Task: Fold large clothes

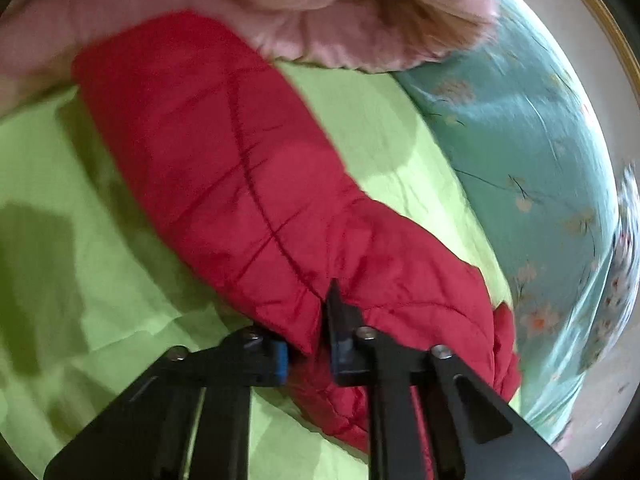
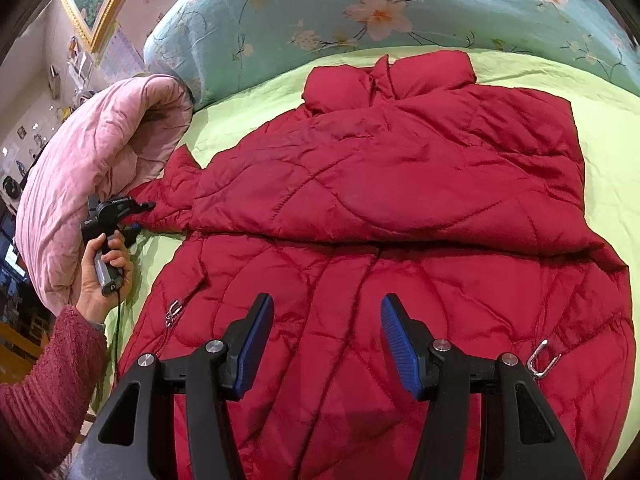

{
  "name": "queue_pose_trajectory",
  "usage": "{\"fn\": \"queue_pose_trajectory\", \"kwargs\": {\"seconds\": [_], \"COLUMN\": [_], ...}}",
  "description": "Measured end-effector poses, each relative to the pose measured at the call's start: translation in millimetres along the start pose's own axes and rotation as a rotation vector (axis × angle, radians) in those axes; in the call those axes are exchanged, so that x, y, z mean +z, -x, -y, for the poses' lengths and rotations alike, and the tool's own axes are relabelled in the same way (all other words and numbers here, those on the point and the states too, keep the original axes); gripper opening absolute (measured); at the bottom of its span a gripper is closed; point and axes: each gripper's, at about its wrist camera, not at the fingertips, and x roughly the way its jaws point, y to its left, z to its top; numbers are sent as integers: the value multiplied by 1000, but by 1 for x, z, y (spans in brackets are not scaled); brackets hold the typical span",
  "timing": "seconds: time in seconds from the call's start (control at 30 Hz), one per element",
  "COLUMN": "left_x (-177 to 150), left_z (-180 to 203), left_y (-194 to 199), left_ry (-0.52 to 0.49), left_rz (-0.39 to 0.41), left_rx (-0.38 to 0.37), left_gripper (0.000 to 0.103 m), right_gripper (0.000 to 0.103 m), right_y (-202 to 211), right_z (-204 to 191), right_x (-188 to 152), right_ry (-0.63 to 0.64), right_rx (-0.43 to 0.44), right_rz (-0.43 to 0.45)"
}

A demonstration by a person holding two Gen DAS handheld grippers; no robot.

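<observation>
A red quilted puffer jacket [image 2: 400, 208] lies spread on a green sheet [image 2: 608, 152], its right sleeve folded across the chest. Its left sleeve [image 1: 240, 168] stretches out to the left. My left gripper [image 1: 310, 344] is shut on the cuff of that sleeve; it also shows in the right wrist view [image 2: 140, 210], held by a hand at the jacket's left edge. My right gripper [image 2: 327, 344] is open and empty, hovering over the jacket's lower body.
A rolled pink quilt [image 2: 88, 184] lies at the left of the bed, just behind the sleeve cuff [image 1: 320, 12]. A teal floral duvet [image 2: 360, 8] is bunched along the far side. Metal buckles [image 2: 542, 360] hang on the jacket's lower part.
</observation>
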Motion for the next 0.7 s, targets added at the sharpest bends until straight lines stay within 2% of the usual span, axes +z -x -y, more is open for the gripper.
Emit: {"fn": "queue_pose_trajectory", "kwargs": {"seconds": [0.1, 0.3, 0.7], "left_x": [-8, -33, -106], "left_z": [18, 67, 183], "left_y": [17, 48, 85], "left_ry": [-80, -251, -611], "left_rz": [42, 88, 141], "left_rx": [21, -7, -114], "left_gripper": [8, 7, 6], "right_gripper": [58, 58, 59], "right_y": [1, 9, 36], "right_z": [1, 3, 31], "right_x": [-1, 0, -4], "right_ry": [-9, -18, -112], "right_rx": [5, 21, 23], "right_rz": [2, 22, 80]}}
